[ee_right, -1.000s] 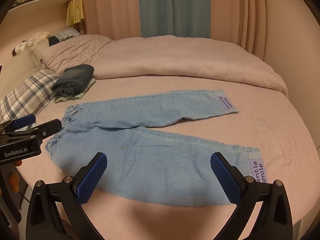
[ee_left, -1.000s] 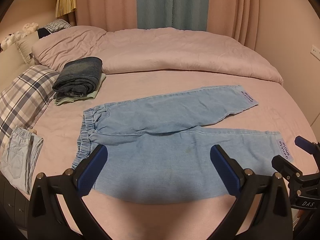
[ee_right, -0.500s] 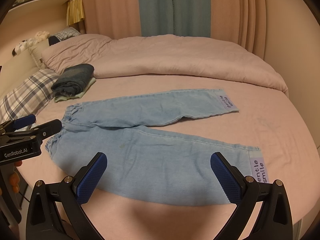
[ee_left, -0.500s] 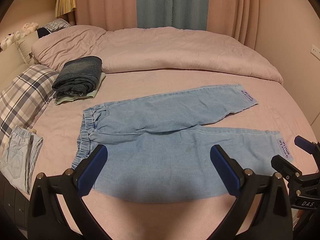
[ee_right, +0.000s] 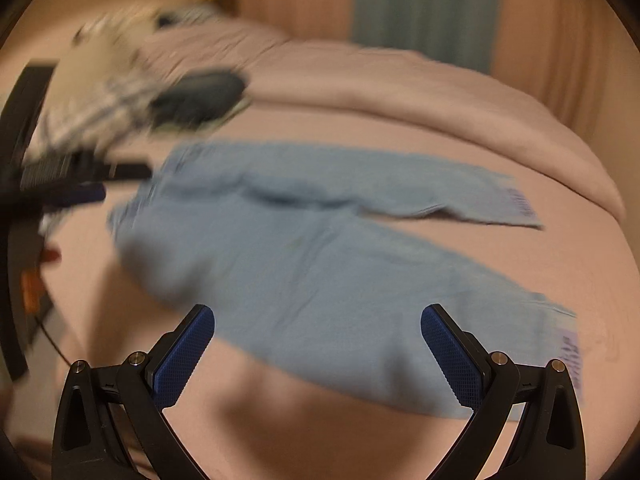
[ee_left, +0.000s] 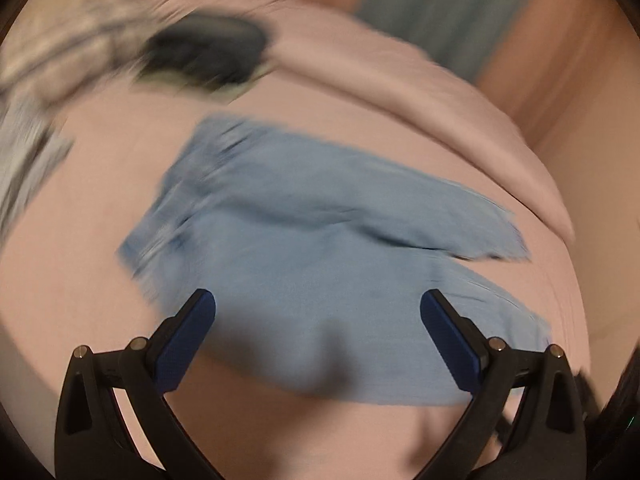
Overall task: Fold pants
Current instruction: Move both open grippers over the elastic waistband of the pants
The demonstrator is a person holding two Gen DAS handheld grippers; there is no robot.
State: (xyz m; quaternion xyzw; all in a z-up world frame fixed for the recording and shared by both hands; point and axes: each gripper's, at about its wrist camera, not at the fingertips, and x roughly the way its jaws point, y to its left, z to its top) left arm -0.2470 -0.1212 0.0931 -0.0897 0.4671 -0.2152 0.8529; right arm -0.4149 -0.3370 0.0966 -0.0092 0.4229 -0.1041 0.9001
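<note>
Light blue pants [ee_left: 304, 264] spread flat on a pink bed [ee_left: 80, 280], waistband toward the left, both legs running out to the right. Far leg angled away from the near one, its cuff [ee_right: 520, 204] carrying a pale patch with dark lettering, too blurred to read. Near leg ending in a similar patch [ee_right: 570, 354] by the bed's right side.

Left claw [ee_left: 318, 340] wide open, holding nothing, its blue pads [ee_left: 182, 352] poised above the near leg. Right claw [ee_right: 318, 352] likewise spread wide and empty, hovering over the near edge of the same leg, pads [ee_right: 452, 360] apart from the cloth. Left claw's black arm with a blue tip also seen from the right wrist camera at the left edge [ee_right: 80, 184], close to the waistband; contact with the cloth impossible to tell.

Beyond the waistband, a dark folded garment [ee_left: 208, 56] stacked on a pale one, well apart from the pants. Plaid pillow [ee_left: 48, 52] smeared by motion blur at upper left. Rumpled pink duvet [ee_right: 400, 88] bunched along the far side of the bed, pink and grey-blue curtains [ee_right: 424, 8] behind. Both views heavily blurred. No baskets, boxes or other containers visible.
</note>
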